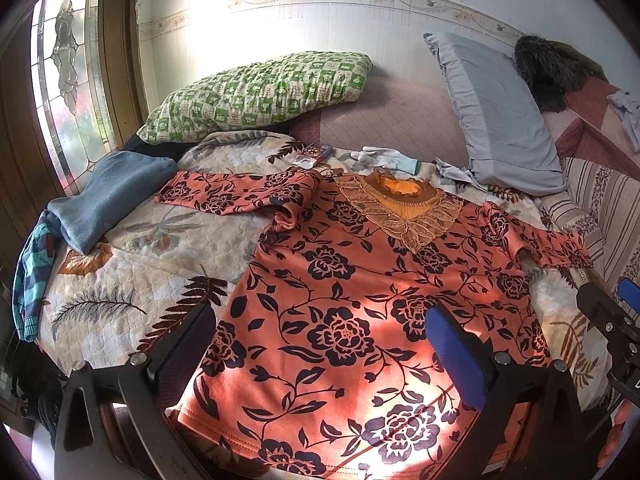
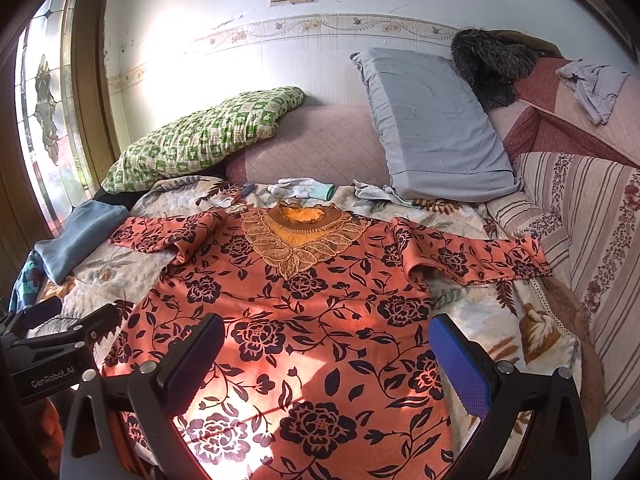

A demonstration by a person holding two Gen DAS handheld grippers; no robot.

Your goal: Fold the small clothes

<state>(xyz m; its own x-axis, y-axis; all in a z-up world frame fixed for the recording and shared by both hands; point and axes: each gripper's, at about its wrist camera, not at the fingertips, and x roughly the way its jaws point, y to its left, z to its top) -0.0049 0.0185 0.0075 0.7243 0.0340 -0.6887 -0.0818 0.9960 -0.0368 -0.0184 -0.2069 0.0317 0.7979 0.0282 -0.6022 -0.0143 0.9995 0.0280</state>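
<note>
Sunlight pours through the leaded glass window onto a bed covered by a cream quilt with a leaf print, and right in the middle of it lies our garment: an orange top with a dark flower print, spread flat, front up, both sleeves stretched out to the sides. Its gold lace collar points toward the wall, the hem sits nearest the cameras.

Left gripper hovers over the hem end of the top, its jaws spread wide with nothing between them but the fabric below; whether the pads touch the cloth I cannot tell. Right gripper is likewise gaping wide and carrying nothing, poised above the lower half of the top. In the right wrist view the left gripper shows at the left edge, beside the hem corner.

Around the top: a folded blue cloth lies on the quilt near the window, apart from the left sleeve. A green checked pillow and a grey pillow lean at the wall. Just beyond the collar sit a white glove and a small box. Dark fur item rests at the far right, on a striped, pinkish blanket.
</note>
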